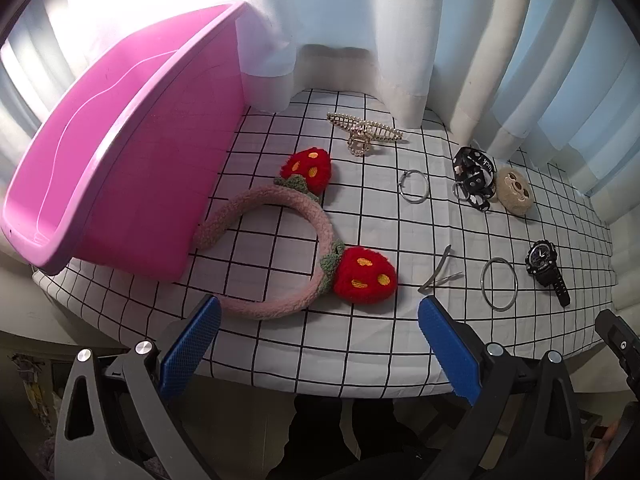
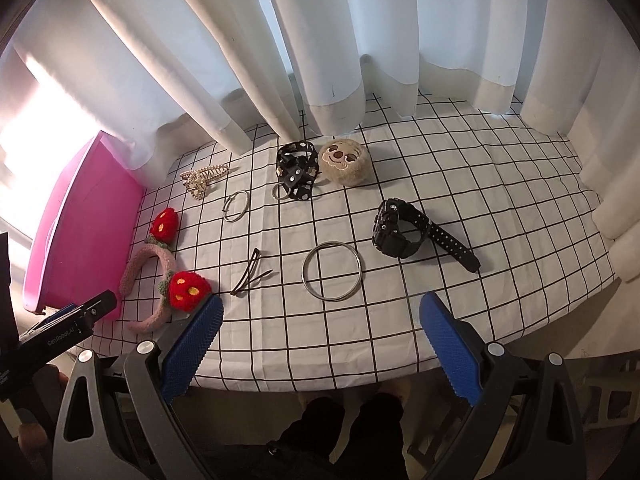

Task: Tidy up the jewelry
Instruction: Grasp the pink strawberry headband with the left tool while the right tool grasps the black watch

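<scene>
A pink bin (image 1: pixel 120 184) stands at the left of the checked tablecloth (image 1: pixel 360 344); it also shows in the right wrist view (image 2: pixel 80 236). A pink strawberry headband (image 1: pixel 304 240) lies beside it. A pearl hair claw (image 1: pixel 364 132), two silver rings (image 1: pixel 414 186) (image 1: pixel 499 284), a hair pin (image 1: pixel 438 272), a black strap (image 1: pixel 474 178), a plush face (image 1: pixel 514 192) and a black watch (image 1: pixel 544 270) lie spread out. My left gripper (image 1: pixel 320 320) is open, just short of the headband. My right gripper (image 2: pixel 322 316) is open, near the large ring (image 2: pixel 332 276).
White curtains (image 2: pixel 340 60) hang along the far edge of the table and rest on the cloth. The table's front edge (image 2: pixel 320 384) runs just under both grippers. The left gripper's body (image 2: pixel 60 328) shows at the left of the right wrist view.
</scene>
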The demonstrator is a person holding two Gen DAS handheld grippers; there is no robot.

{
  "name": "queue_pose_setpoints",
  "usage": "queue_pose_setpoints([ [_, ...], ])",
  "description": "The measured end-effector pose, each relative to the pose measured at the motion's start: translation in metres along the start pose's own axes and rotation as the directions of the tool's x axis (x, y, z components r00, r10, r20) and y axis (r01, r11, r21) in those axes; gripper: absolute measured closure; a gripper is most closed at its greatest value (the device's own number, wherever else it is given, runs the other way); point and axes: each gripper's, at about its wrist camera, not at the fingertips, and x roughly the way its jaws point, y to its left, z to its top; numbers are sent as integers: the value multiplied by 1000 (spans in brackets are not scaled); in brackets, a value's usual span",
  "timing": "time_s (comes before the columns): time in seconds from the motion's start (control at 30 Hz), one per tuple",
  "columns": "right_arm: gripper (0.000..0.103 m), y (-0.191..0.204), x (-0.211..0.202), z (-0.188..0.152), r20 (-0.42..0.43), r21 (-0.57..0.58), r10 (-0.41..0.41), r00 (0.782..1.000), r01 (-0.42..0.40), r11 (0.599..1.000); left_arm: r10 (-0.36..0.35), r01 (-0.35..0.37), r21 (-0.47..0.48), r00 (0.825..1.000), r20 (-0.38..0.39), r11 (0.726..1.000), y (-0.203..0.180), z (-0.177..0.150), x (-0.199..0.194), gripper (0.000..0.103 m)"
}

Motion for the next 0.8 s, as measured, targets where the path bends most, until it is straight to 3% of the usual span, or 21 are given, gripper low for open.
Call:
queue_pose_setpoints([
  [0.27,9,-33,28,-8,-12,6,-54,998,54,998,-14,15,-51,1000,7,999,17,-21,26,6],
  [0.47,9,-61,49,-3,20,-20,-116,993,117,993,-2,5,-76,999,35,997,22,-17,50,6],
  [0.63,9,-77,72,11,43,-75,-163,986,166,983,-7,10,-54,999,52,998,16,-11,74,6],
  [0.8,9,-80,97,24,15,-150,-143,990,144,978,-35,36,-11,998,54,999,7,-9,92,6],
])
